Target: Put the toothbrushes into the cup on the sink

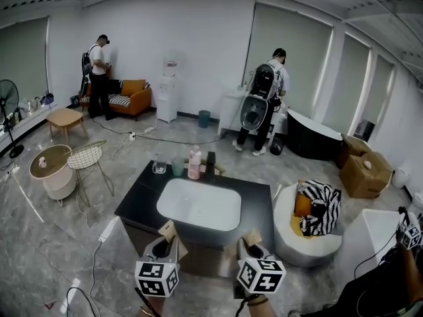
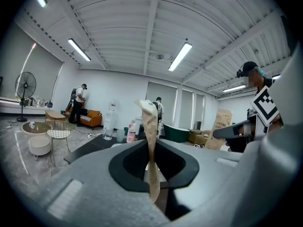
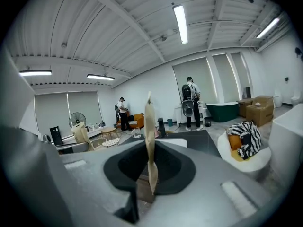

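Room: grey floor [image 1: 59, 236], black bench [image 1: 135, 200] with white sink [image 1: 198, 205].
Left tool [image 1: 166, 242]: nipped narrow on a paper-wrapped toothbrush [image 2: 150, 145], short of the bench.
Right tool [image 1: 250, 247]: pinching a second toothbrush [image 3: 150, 141].
Cups: clear cup [image 1: 159, 167] and pale cup [image 1: 177, 167], far edge, beside pink bottle [image 1: 194, 163].

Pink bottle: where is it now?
Head view: the pink bottle stands at the far edge of the sink counter, between a green cup on its left and a dark bottle.
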Tool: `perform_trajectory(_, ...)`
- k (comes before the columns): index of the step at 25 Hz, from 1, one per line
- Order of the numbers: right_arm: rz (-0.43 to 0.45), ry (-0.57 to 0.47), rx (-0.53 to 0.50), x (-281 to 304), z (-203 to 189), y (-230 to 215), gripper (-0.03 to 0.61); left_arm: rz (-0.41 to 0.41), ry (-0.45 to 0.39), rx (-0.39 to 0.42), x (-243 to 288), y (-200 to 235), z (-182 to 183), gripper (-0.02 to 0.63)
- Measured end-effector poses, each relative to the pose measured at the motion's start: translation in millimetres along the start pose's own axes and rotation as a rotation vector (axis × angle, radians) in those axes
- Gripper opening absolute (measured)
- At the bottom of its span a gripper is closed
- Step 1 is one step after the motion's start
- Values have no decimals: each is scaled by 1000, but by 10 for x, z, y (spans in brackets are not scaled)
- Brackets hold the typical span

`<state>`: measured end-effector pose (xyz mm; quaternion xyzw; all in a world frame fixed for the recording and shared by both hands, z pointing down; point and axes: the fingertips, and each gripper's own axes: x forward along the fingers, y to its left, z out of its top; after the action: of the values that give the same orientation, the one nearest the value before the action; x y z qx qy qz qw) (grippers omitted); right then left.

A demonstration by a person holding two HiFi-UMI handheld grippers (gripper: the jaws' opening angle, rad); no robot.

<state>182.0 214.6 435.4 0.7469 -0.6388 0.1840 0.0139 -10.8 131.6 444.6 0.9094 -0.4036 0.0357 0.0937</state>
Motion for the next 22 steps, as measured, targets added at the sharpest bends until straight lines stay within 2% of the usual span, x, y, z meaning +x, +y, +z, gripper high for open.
perform_trajectory(8,53,-4,19,390,109,-128,38,36,-12,27,316,64,91,35)
perform_trajectory(15,79,40,42,596,-15,-145,38,75,18,8,380,191,-36,35)
perform_trajectory(22,80,59,47,832,38,-190,38,80,27,-15,616,290,-25,35)
